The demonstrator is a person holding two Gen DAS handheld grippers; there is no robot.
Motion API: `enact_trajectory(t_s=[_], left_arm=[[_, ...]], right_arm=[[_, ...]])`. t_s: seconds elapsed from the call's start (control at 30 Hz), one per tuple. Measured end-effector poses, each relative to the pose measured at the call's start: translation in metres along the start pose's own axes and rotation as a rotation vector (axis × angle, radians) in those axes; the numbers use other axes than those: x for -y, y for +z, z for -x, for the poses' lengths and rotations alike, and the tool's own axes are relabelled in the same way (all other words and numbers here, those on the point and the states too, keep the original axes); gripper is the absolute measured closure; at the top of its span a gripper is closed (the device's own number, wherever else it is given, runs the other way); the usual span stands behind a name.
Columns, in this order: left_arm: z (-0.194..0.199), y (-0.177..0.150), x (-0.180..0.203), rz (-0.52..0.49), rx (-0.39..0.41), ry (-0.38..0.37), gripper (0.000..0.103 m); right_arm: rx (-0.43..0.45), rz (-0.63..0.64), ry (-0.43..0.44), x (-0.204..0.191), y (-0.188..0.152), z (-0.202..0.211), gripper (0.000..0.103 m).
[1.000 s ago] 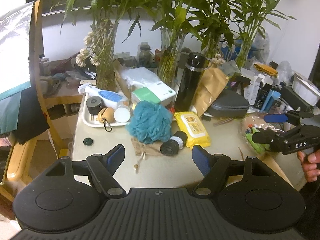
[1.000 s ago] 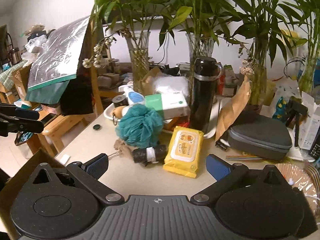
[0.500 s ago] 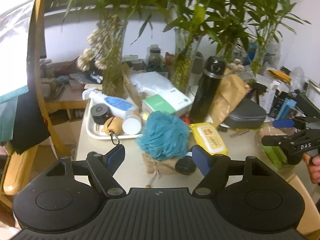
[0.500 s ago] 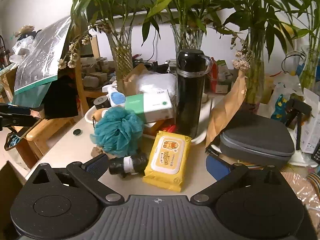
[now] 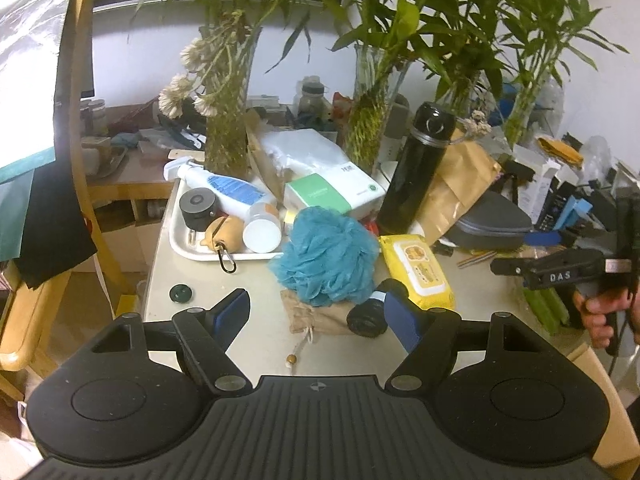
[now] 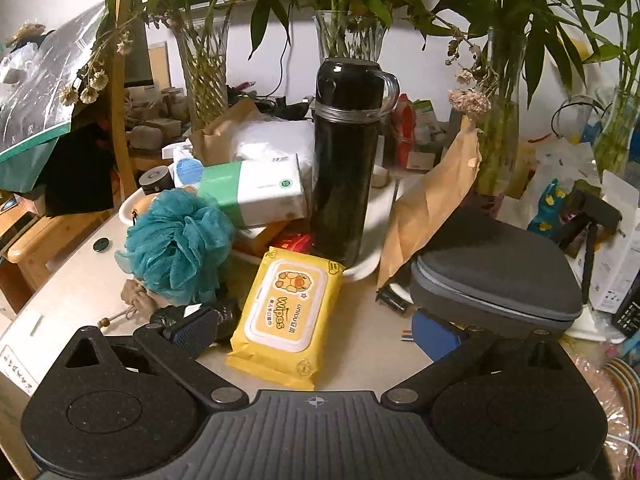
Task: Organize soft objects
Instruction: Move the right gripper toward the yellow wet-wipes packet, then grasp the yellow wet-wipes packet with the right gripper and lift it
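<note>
A teal mesh bath pouf [image 5: 326,258] [image 6: 178,242] sits mid-table on a small burlap drawstring pouch [image 5: 316,316] [image 6: 138,296]. Right of it lie a black roll with a white band [image 5: 370,314] [image 6: 192,316] and a yellow wipes pack [image 5: 416,270] [image 6: 286,314]. My left gripper [image 5: 318,314] stands open just short of the pouf and pouch, touching neither. My right gripper [image 6: 314,330] is open, its fingers either side of the near end of the wipes pack. In the left wrist view a hand holds the right gripper [image 5: 560,274] at the far right.
A white tray [image 5: 180,244] holds a lotion bottle, a jar and a keychain. A green-and-white tissue box [image 6: 256,192], a black flask [image 6: 344,160], a brown paper bag [image 6: 432,204], a grey zip case [image 6: 496,280] and glass vases of bamboo crowd the back.
Both grippers have come forward and lower toward the table. The pouf and pouch now lie between the left fingers; the wipes pack now fills the space between the right fingers.
</note>
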State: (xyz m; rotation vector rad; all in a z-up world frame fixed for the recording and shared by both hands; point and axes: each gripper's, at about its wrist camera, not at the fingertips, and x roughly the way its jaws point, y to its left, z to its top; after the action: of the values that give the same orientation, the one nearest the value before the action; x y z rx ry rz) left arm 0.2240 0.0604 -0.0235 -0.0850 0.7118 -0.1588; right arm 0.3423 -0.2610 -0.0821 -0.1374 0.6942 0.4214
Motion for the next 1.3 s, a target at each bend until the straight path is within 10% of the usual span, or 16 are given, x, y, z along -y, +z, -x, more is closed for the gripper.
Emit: enact_trajectory(t_s=[0.6,1.3], left_arm=[[-0.002,-0.004,0.001,-0.001,-0.039,-0.015,0.029],[-0.009,-0.008,0.008,-0.030,-0.096,-0.098,0.029]], right_arm=[[0.001,-0.006,0.008,0.000,0.003,-0.008,0.000],[-0.120,-0.007,0.079,-0.008,0.001,-0.111,0.010]])
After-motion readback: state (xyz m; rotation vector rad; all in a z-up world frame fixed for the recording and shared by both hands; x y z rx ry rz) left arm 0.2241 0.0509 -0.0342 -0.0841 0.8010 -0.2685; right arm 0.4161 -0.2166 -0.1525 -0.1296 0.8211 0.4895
